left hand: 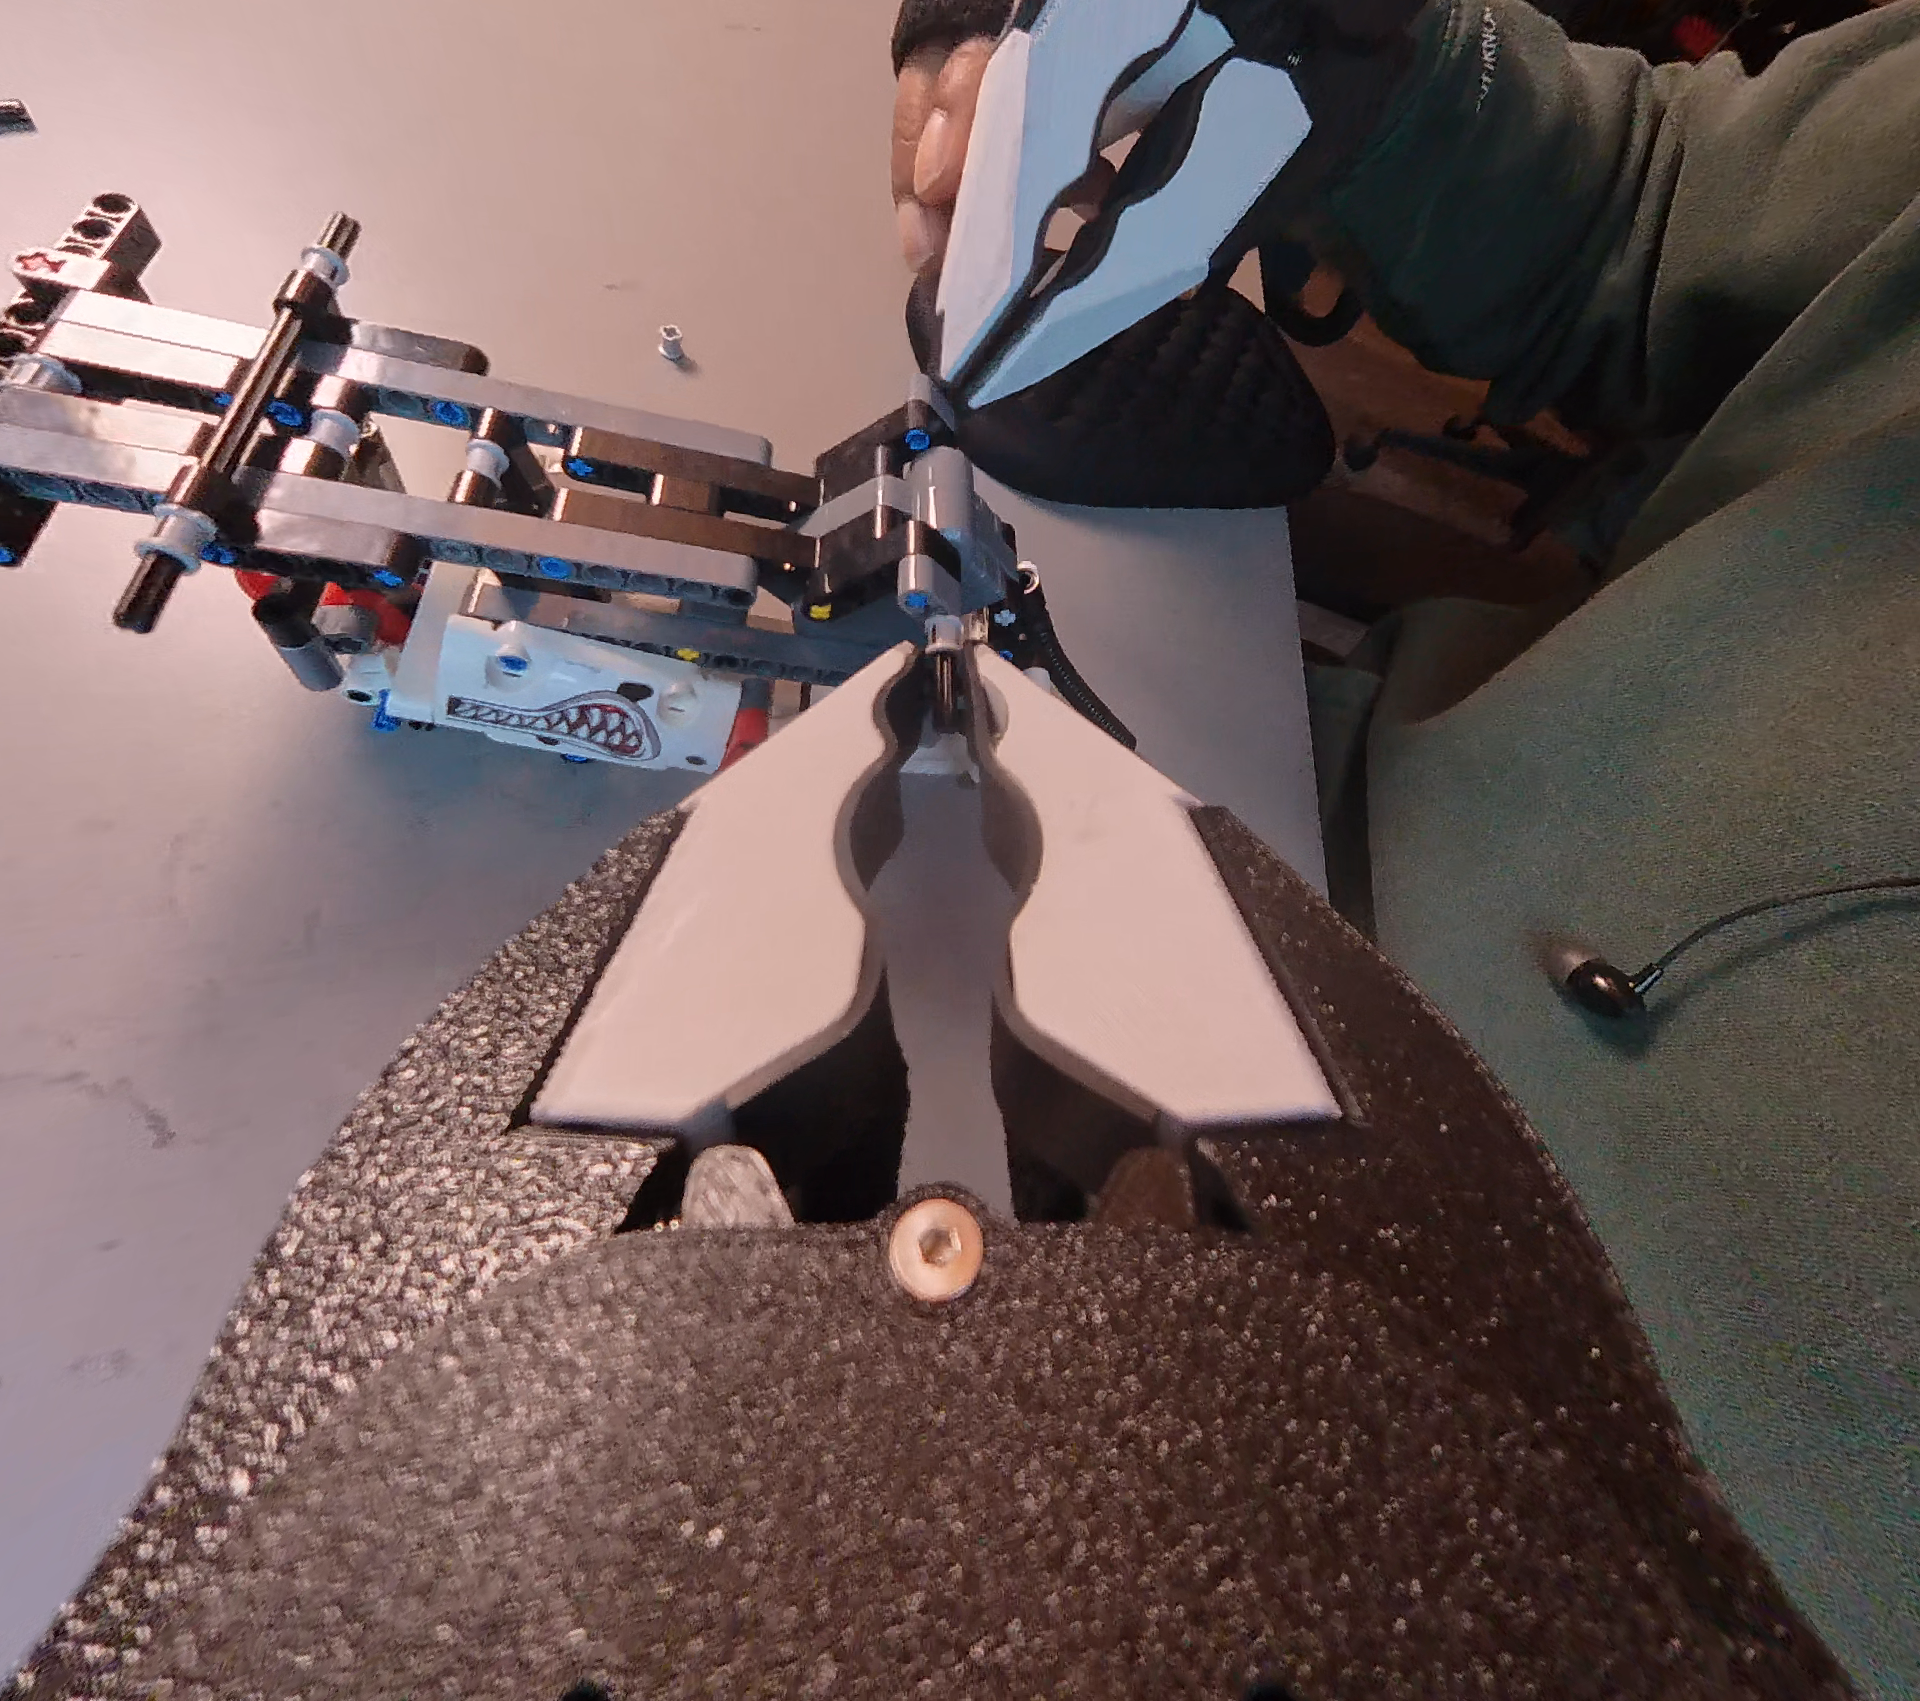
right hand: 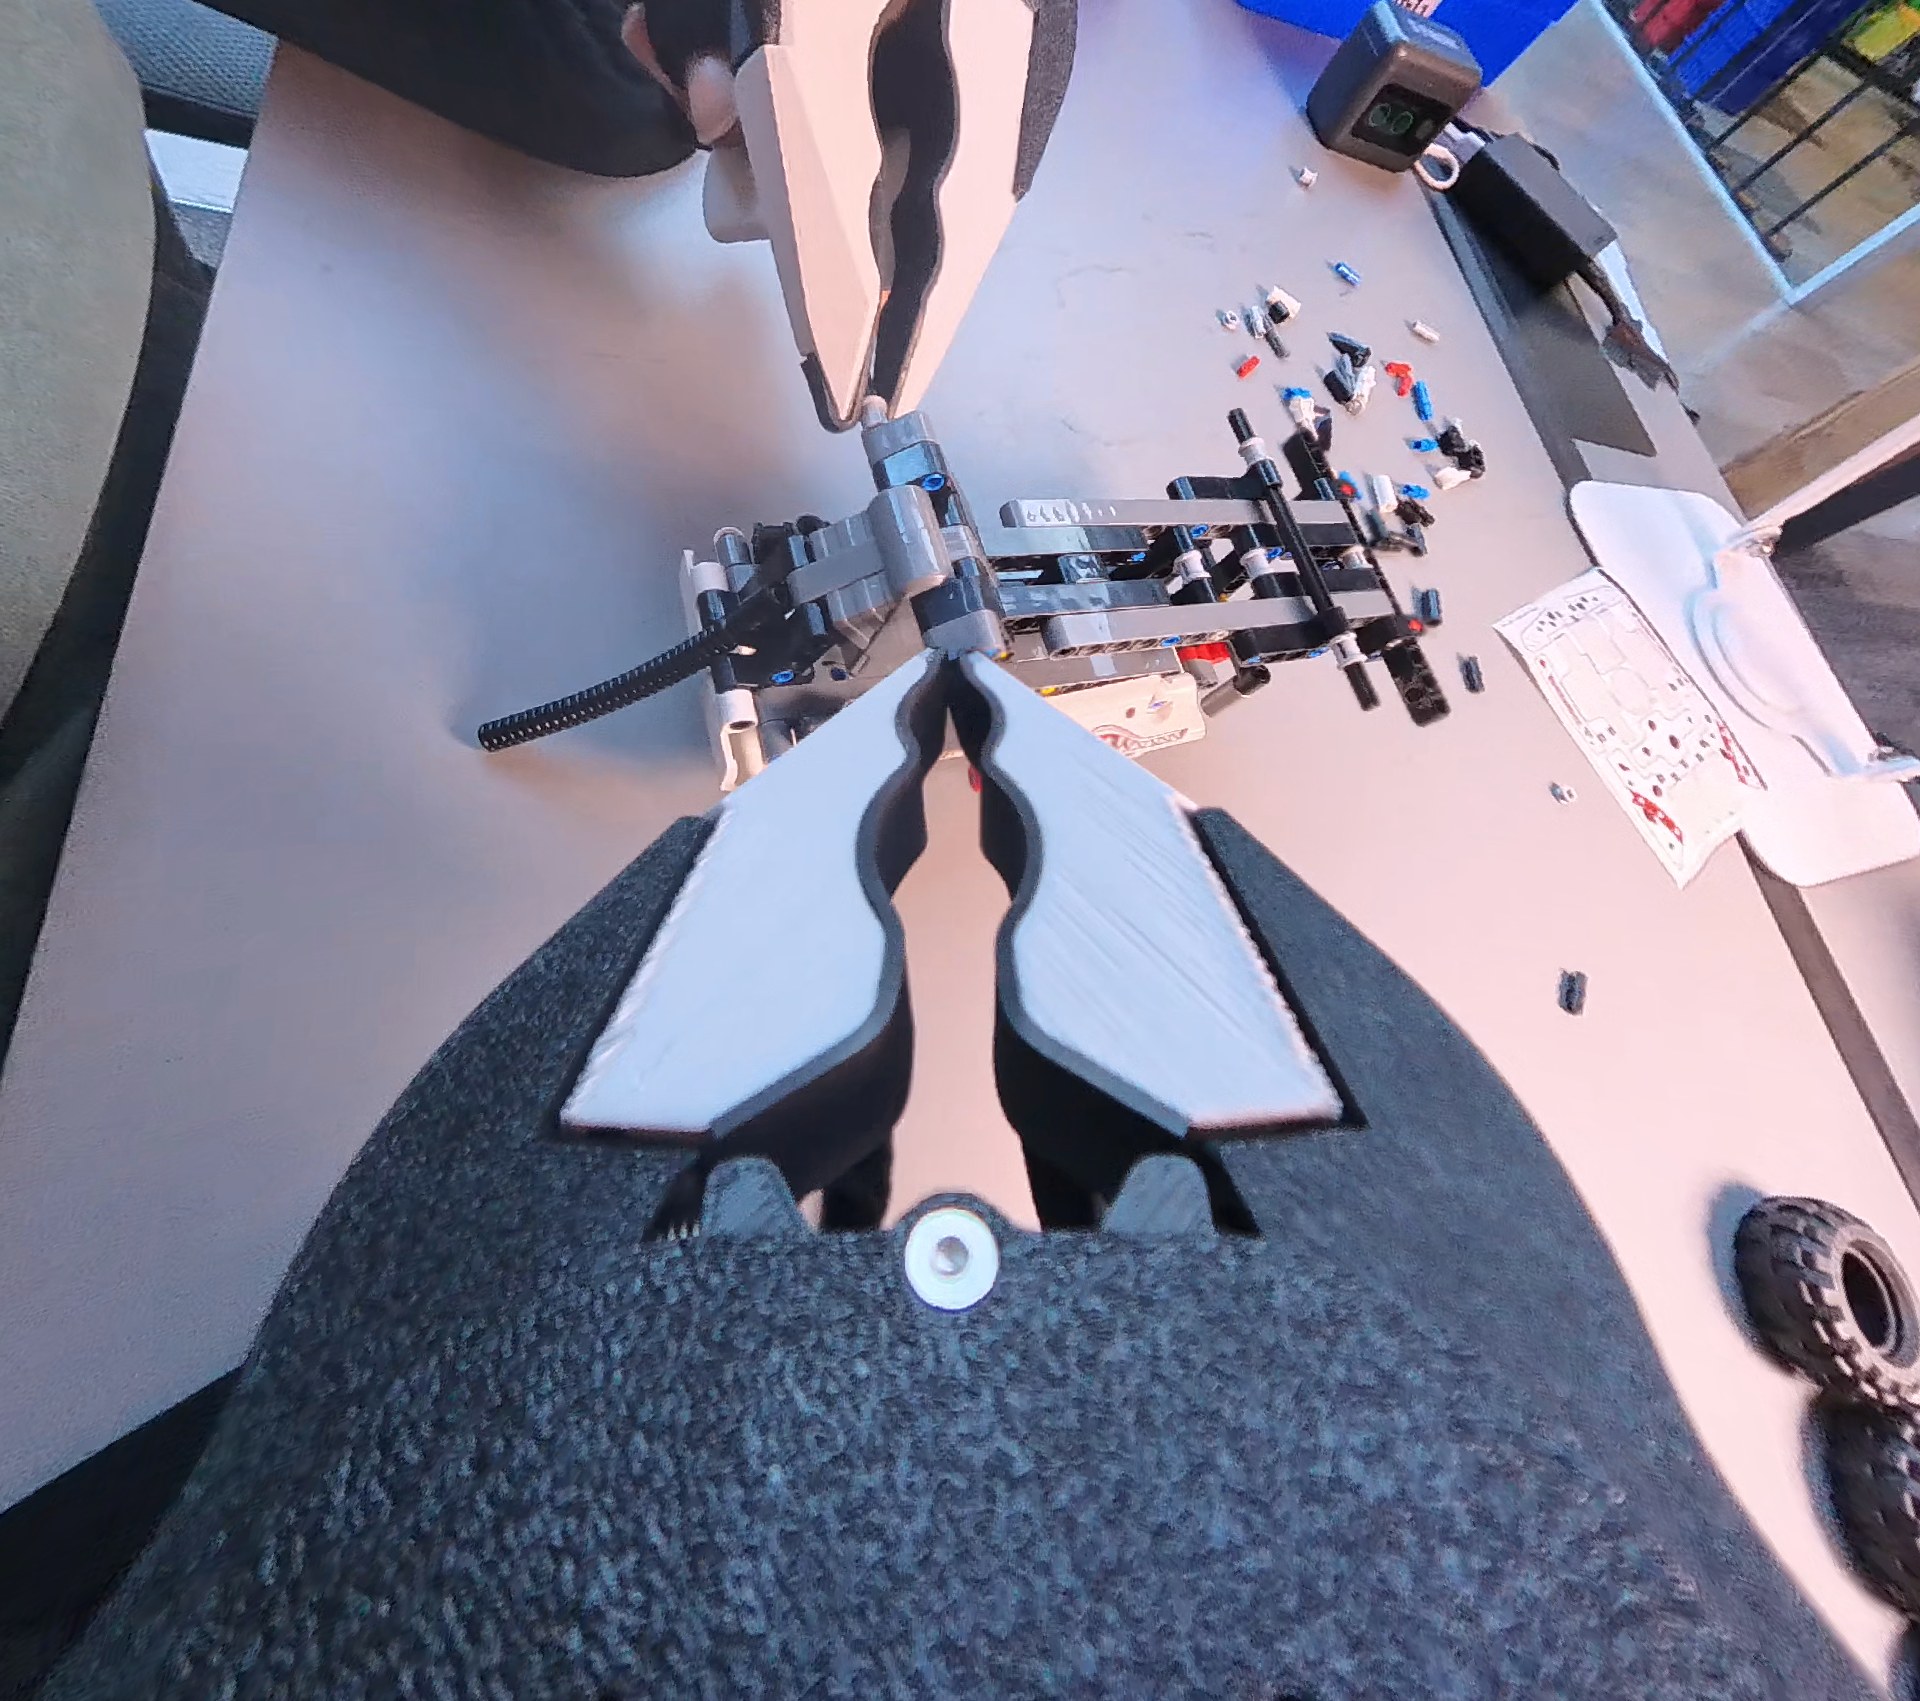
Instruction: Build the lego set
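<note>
Grey and black beams make up the half-built lego chassis point(right hand: 1091, 602), which lies on the pale table point(right hand: 436, 425) with its white shark-mouth panel point(left hand: 551, 706) on the underside and a ribbed black hose point(right hand: 603, 690) trailing from one end. We hold it from two opposite sides at that end. Our left gripper point(left hand: 943, 664) has its tips drawn in around a thin black axle with a pale bush point(left hand: 943, 631) that sticks out of the grey joint block point(left hand: 940, 529); we judge this grip is what pushes or steadies the axle. Our right gripper point(right hand: 951, 662) meets the same block from the far side, its tips nearly together on a grey edge, most likely to brace the model so it does not slide across the table.

Loose small pins point(right hand: 1351, 394) lie well apart from the chassis, near a sticker sheet point(right hand: 1631, 716), and knobbly tyres point(right hand: 1829, 1308) wait at the table edge, so wheels are not yet fitted.

Much is hard to read. What the right tips actually pinch is hidden behind them; we cannot tell whether they clamp a part or only press on it. How deep the axle sits is masked by the left fingers. The chassis's far end is cut off in the left wrist view.
</note>
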Action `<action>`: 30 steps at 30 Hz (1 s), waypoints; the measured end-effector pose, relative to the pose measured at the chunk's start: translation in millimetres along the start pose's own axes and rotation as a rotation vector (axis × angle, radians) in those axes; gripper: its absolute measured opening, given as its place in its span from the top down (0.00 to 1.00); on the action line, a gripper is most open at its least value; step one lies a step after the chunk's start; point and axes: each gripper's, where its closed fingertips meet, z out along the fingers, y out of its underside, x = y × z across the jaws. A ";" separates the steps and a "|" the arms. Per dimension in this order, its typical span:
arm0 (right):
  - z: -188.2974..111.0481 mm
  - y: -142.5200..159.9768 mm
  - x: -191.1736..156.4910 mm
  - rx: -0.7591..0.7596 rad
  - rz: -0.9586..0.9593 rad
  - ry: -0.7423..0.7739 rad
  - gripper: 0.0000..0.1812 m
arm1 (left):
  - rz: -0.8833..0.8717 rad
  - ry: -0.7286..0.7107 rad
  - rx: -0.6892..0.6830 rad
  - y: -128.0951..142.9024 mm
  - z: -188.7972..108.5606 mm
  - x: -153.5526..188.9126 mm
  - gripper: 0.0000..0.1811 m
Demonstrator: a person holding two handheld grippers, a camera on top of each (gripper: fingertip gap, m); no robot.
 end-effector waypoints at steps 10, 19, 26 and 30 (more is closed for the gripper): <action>-2.2 3.5 2.4 0.026 0.014 -0.003 0.96 | 0.005 -0.018 -0.002 -4.3 0.8 -2.6 0.95; -24.6 54.3 21.7 -0.076 0.104 0.017 0.90 | 0.071 -0.007 -0.020 7.4 -9.2 -2.7 0.98; -25.6 121.7 53.1 -0.233 0.193 0.042 0.92 | 0.089 -0.030 0.012 4.7 -17.8 -14.0 0.98; -17.5 131.0 62.0 -0.261 0.188 -0.023 0.92 | 0.073 -0.032 0.039 5.2 -21.6 -18.4 0.98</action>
